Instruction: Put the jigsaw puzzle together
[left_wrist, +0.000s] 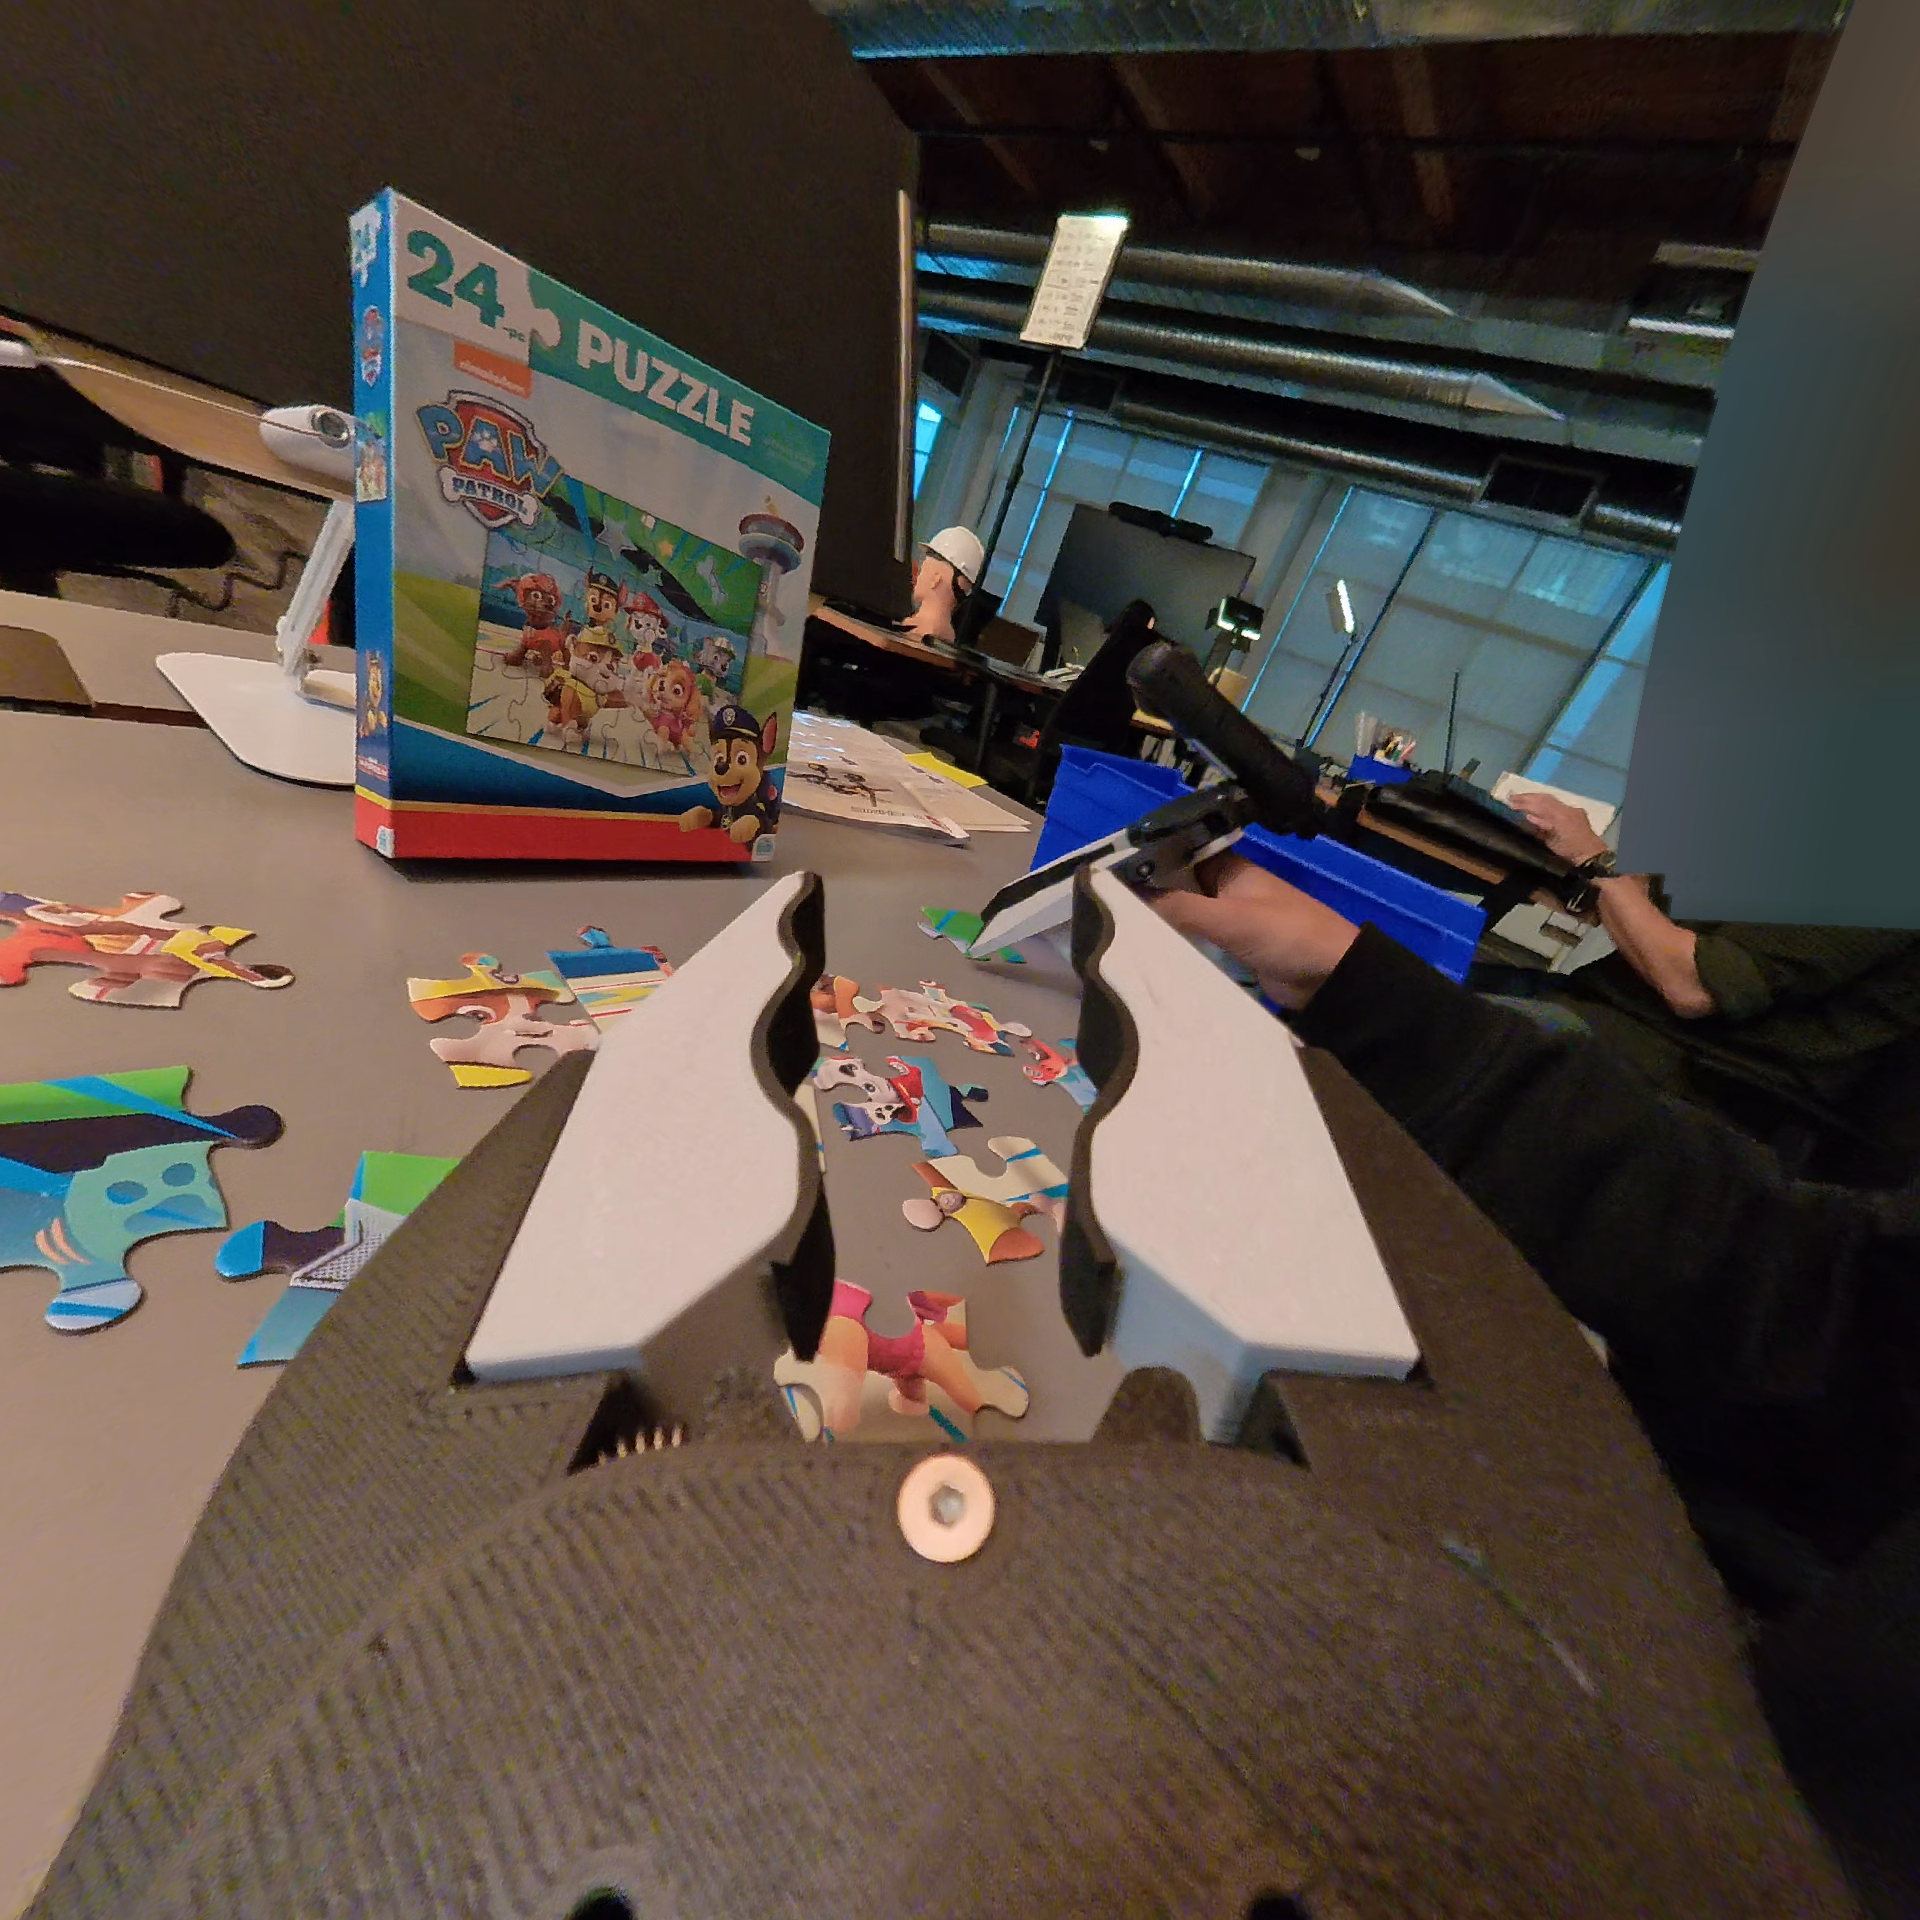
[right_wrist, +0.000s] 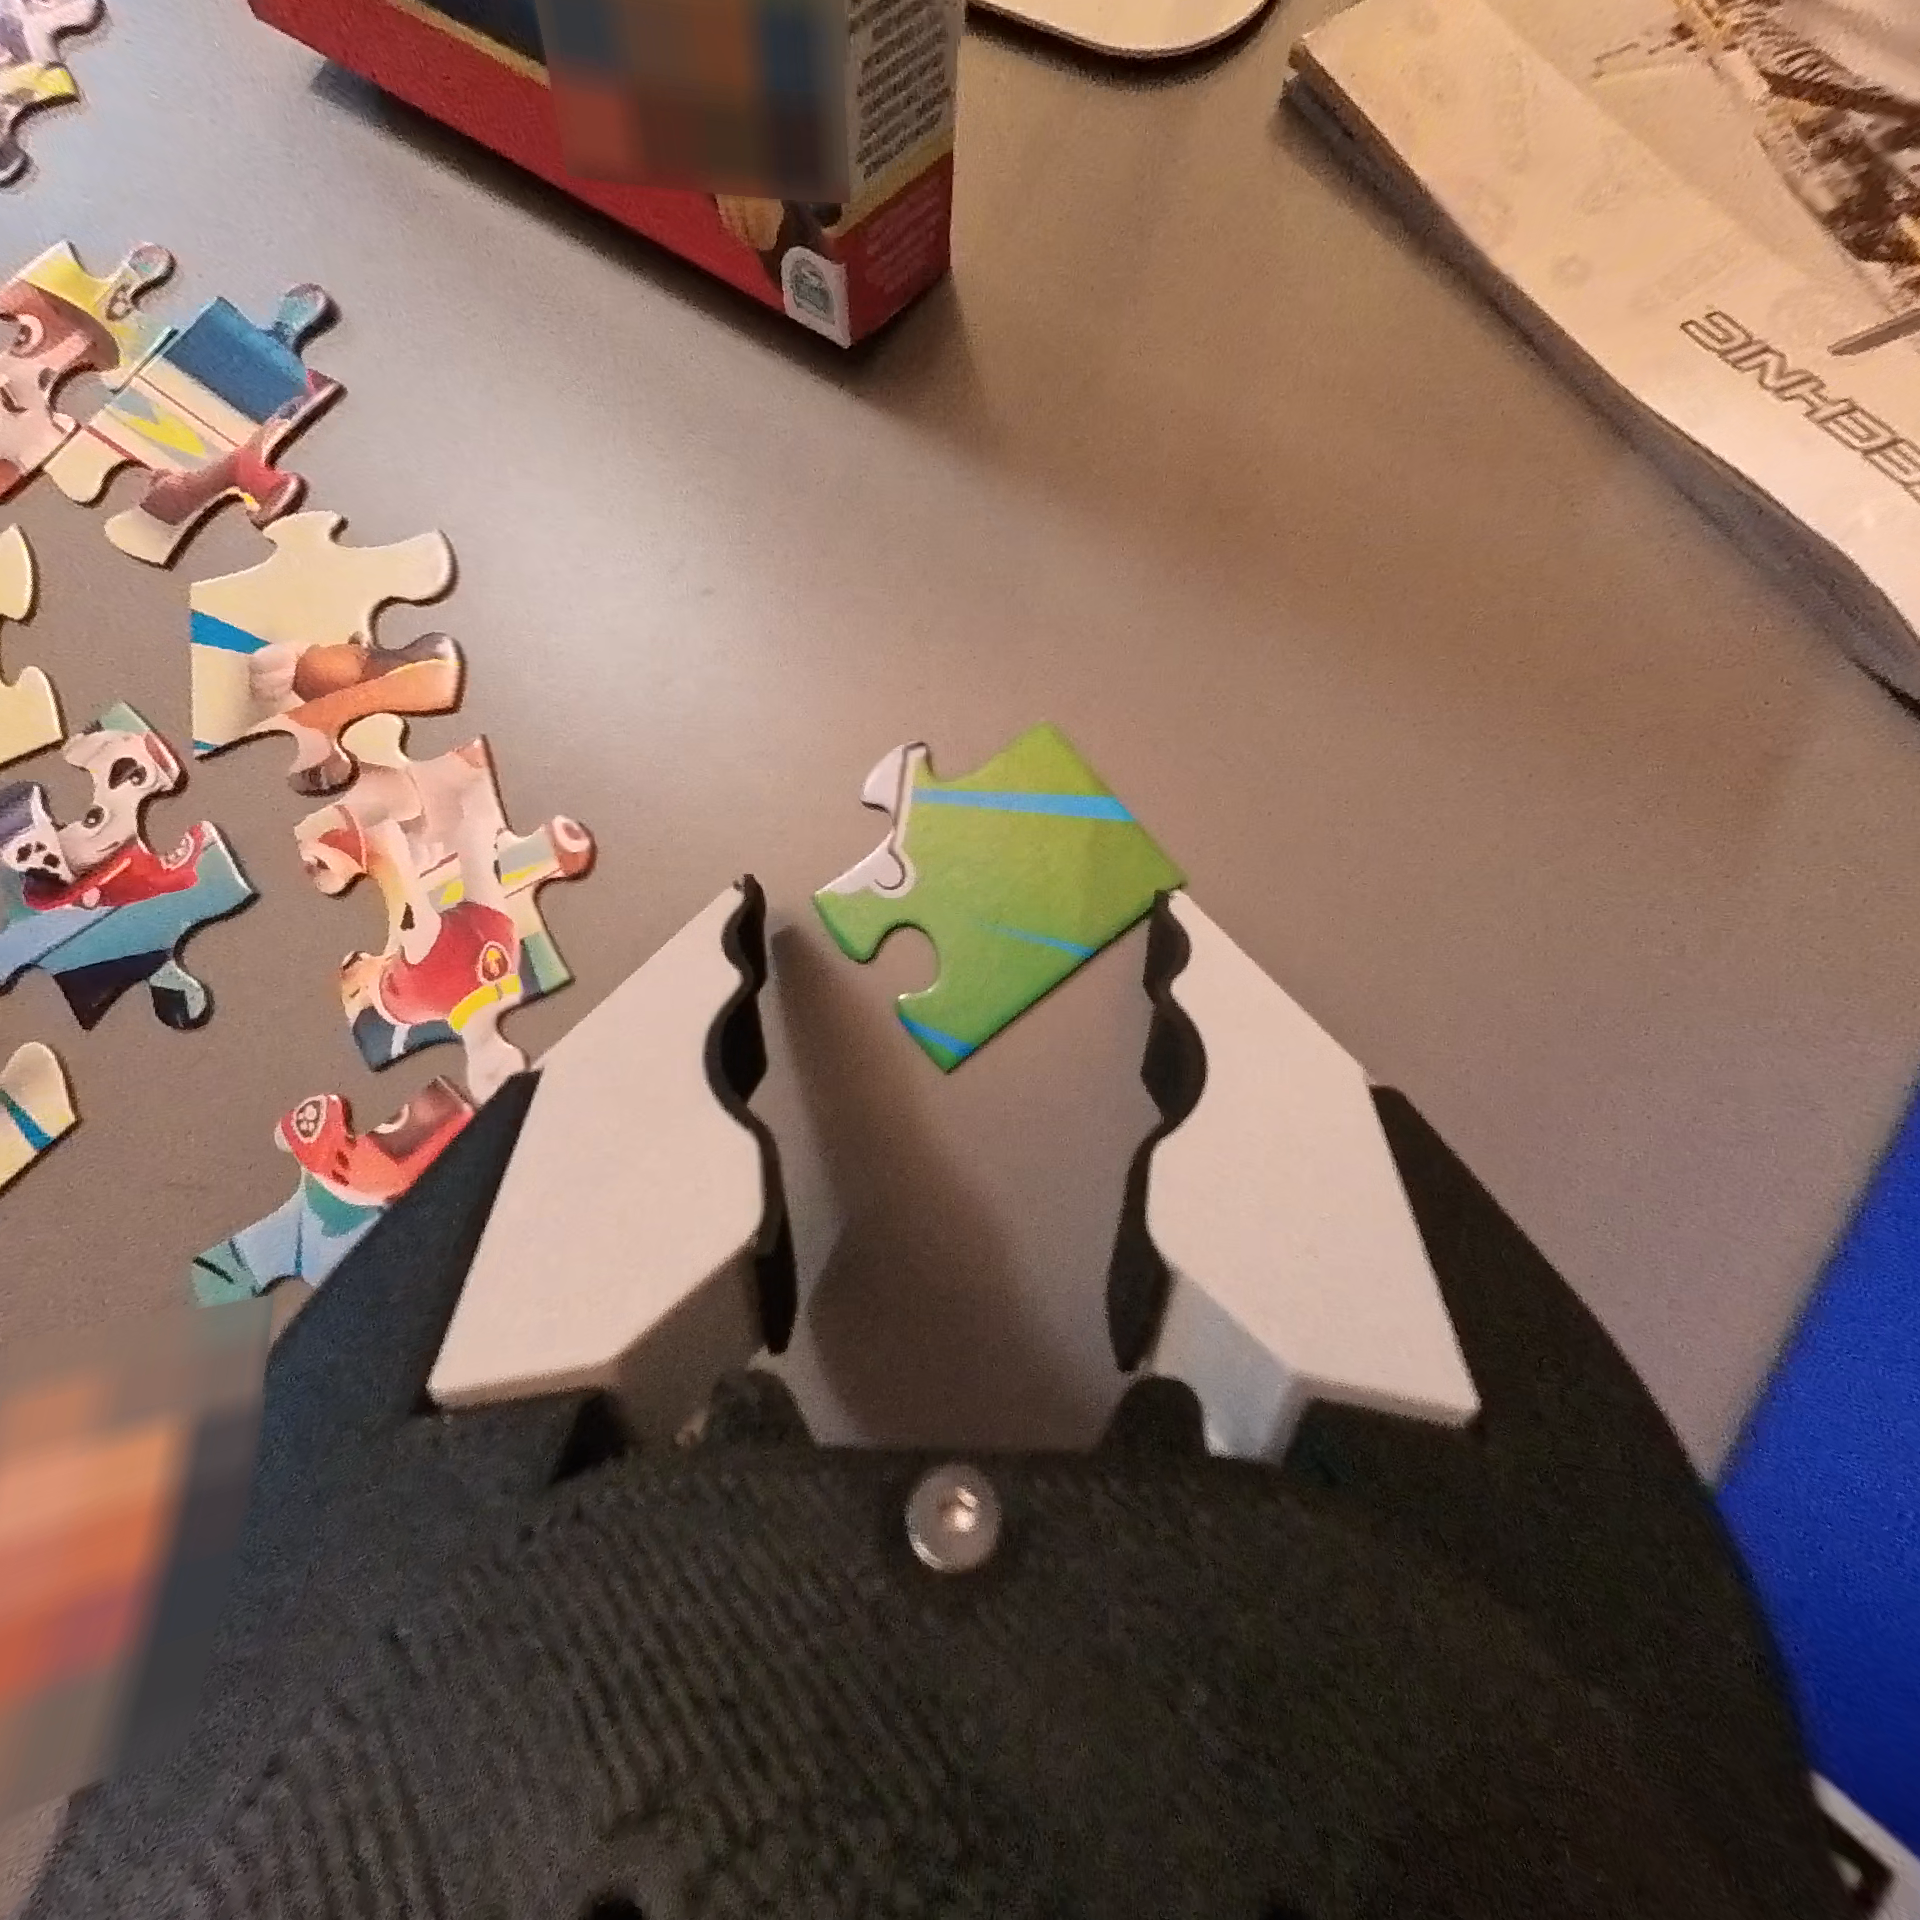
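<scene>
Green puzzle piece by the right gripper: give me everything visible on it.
The green puzzle piece is flat printed cardboard, bright green with thin blue stripes and a white patch on its knob side. Two straight edges meet at a corner, one knob, one socket. It lies face up on the grey table, apart from the other pieces. The right gripper is open astride it; one finger sits at its corner, the other stands clear.

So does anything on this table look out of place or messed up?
Only one thing: a green puzzle piece lies alone on the grey table, apart from the scattered pieces, between the open right gripper's fingertips. The puzzle box stands upright; nothing looks damaged.
</scene>
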